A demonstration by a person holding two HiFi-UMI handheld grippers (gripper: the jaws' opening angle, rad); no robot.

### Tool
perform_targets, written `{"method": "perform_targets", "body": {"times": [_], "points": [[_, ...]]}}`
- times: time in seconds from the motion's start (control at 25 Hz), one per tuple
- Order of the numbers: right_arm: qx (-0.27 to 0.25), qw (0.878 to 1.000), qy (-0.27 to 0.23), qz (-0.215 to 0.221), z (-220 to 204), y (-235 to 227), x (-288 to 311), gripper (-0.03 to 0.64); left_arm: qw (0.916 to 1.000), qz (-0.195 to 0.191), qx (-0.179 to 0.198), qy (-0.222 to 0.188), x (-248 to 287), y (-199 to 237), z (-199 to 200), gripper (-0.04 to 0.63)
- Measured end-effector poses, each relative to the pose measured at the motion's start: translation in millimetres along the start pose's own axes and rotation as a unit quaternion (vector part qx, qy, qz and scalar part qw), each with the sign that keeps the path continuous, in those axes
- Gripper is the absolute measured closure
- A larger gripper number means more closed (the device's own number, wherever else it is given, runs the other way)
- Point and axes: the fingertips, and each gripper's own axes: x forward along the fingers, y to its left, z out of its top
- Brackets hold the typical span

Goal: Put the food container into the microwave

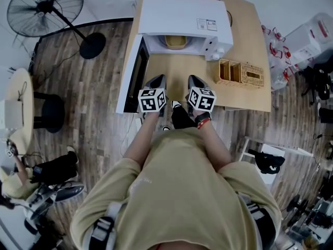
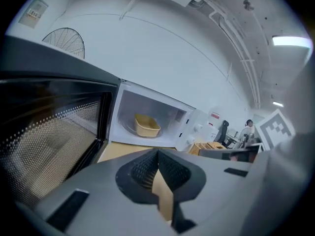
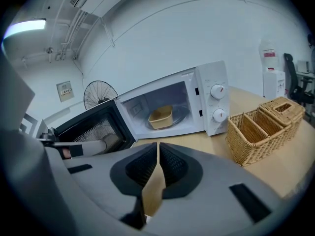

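A: What's around?
B: A woven wicker basket (image 1: 242,73) right of the boxy white microwave (image 1: 177,14); its dark-windowed door (image 1: 134,74) is swung left.
A: The tan rectangular plastic container (image 1: 175,41)?
B: Inside, mouth up, long side crosswise. Left gripper (image 2: 158,154) and right gripper (image 3: 158,146) are pressed together, empty.

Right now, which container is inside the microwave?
The yellow food container; it sits in the open microwave, while the wicker basket stands outside on the table beside it.

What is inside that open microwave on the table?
A tan food container sits on the glass turntable inside the microwave, whose door stands open. Its own walls hide whatever it may hold, and the microwave's roof covers most of it from above.
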Motion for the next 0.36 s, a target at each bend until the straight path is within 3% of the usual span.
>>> {"method": "perform_targets", "body": {"times": [0.36], "points": [[0.0,1.0,0.017,0.003,-1,7,22,0.58,0.9996,-0.009,-0.025,0.01,10,15,-7,0.575]]}}
